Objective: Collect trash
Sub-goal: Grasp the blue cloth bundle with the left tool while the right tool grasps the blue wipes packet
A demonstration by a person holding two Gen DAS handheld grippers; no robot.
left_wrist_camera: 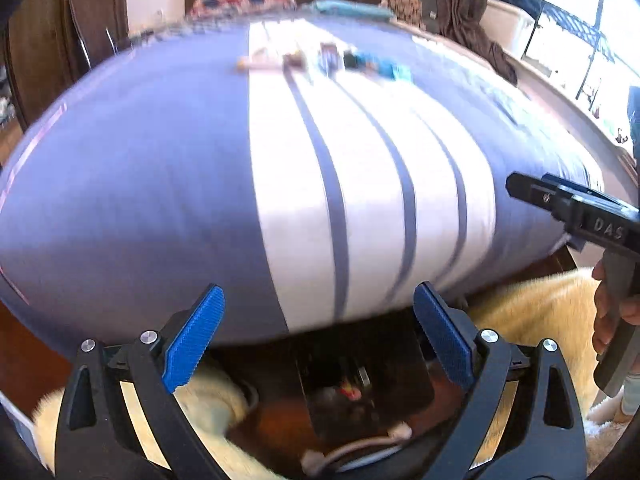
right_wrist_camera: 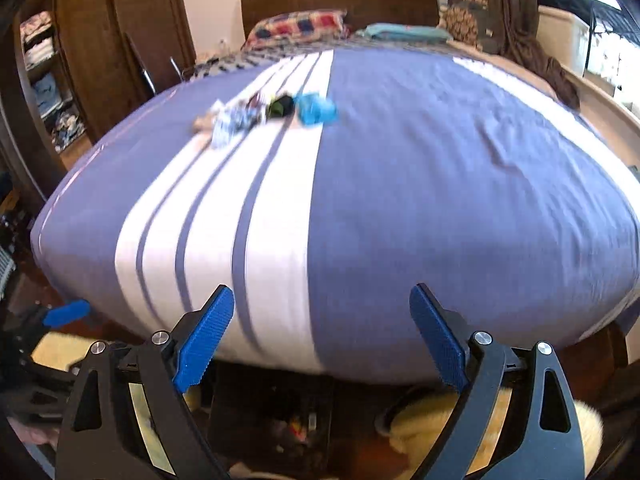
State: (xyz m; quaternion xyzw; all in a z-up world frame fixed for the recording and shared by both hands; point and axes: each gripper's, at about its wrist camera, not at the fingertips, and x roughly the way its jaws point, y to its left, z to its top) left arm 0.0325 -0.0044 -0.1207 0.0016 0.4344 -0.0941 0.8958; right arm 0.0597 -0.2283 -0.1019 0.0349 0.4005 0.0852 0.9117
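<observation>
My two blue-padded grippers, left gripper (left_wrist_camera: 318, 336) and right gripper (right_wrist_camera: 322, 338), gape wide and empty; the blurred cluster of small wrappers (right_wrist_camera: 268, 114) lies well beyond them, upper centre of frame, count uncertain.

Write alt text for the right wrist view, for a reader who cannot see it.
The right tool hangs open and empty over the foot of a bed with a blue and white striped cover. A small cluster of trash, including a blue wrapper, lies farther up the bed. A dark bin stands on the floor below.
</observation>
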